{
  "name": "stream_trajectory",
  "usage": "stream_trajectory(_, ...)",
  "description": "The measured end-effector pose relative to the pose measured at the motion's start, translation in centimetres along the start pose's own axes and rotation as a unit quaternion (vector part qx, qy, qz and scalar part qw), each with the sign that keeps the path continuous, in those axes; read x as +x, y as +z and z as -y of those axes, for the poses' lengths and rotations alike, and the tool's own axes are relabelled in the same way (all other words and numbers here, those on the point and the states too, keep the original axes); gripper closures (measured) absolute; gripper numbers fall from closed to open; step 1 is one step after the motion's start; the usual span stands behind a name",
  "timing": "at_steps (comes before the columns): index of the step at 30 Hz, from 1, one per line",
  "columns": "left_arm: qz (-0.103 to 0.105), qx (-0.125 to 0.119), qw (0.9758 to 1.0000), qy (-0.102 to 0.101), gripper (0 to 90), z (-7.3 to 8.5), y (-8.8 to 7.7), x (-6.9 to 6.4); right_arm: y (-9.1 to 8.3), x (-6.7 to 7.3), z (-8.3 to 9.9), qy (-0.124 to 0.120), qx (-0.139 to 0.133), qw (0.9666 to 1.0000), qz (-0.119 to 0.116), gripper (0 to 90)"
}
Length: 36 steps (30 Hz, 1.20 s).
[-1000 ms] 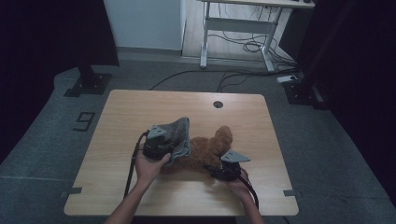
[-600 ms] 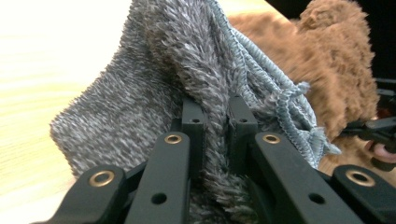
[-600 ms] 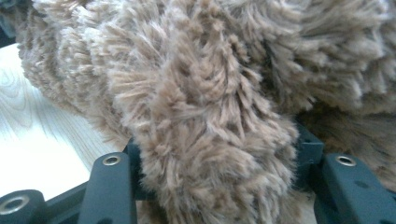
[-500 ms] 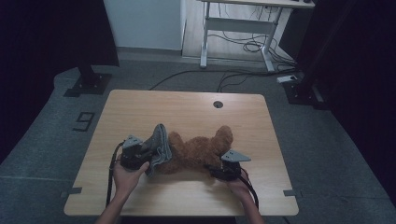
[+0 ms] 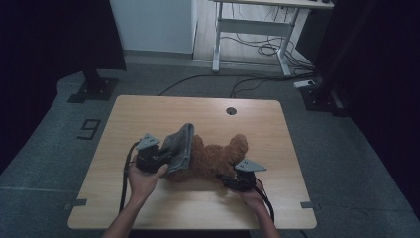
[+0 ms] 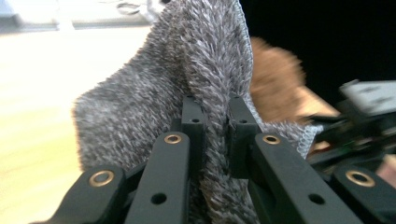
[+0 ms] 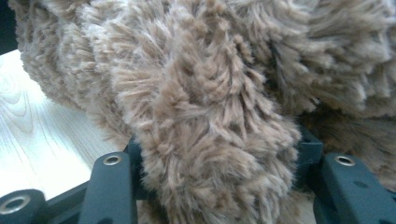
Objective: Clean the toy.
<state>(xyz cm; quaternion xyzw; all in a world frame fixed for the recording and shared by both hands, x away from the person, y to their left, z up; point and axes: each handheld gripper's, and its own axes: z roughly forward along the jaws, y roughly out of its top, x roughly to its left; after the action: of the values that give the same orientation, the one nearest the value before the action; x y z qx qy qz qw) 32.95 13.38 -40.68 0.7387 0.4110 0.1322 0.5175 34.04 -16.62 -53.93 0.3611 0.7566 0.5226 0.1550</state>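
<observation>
Right gripper (image 7: 215, 186): jaws clamp a thick limb of the brown plush bear (image 5: 213, 161), pinning it to the table (image 5: 148, 111).
Left gripper (image 6: 212, 116): jaws pinch a fold of the grey knit garment (image 6: 140, 112).
Garment position: raised beside the bear's left end, touching it.
Risk, garment: the thin fold may slip out under tension.
Risk, bear: pulling may drag its fur free.

Plush bear (image 5: 213, 161) lying mid-table (image 5: 148, 114); knit cloth (image 5: 179, 148) draped over bear's left end.
</observation>
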Motion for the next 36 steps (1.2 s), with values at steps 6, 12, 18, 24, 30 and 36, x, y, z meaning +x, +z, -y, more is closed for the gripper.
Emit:
stream_trajectory(6,0.041,0.015,0.997,0.063,80.2,-2.7,3.8,-6.0,0.0,0.0,0.0,-0.003,0.0,1.0,-0.001,43.8)
stream_trajectory(12,0.035,0.083,0.9941,0.059,79.9,-2.5,10.1,-7.1,-0.1,0.1,0.0,-0.001,0.001,1.0,0.0,43.8)
stream_trajectory(18,0.019,0.112,0.9922,0.051,80.3,-1.2,12.6,-6.6,0.0,0.1,0.1,0.005,0.004,1.0,0.0,43.9)
stream_trajectory(24,-0.014,0.114,0.9929,0.031,80.9,-1.2,10.7,-4.1,0.0,0.3,0.0,-0.007,0.005,1.0,0.004,43.9)
stream_trajectory(30,-0.048,0.095,0.9941,0.02,80.7,0.1,8.0,-1.5,0.0,0.3,0.0,-0.01,0.01,0.9999,0.005,43.8)
stream_trajectory(36,-0.048,0.069,0.9964,0.01,80.7,0.9,4.9,0.0,0.1,0.4,-0.1,-0.004,0.011,0.9999,0.009,43.9)
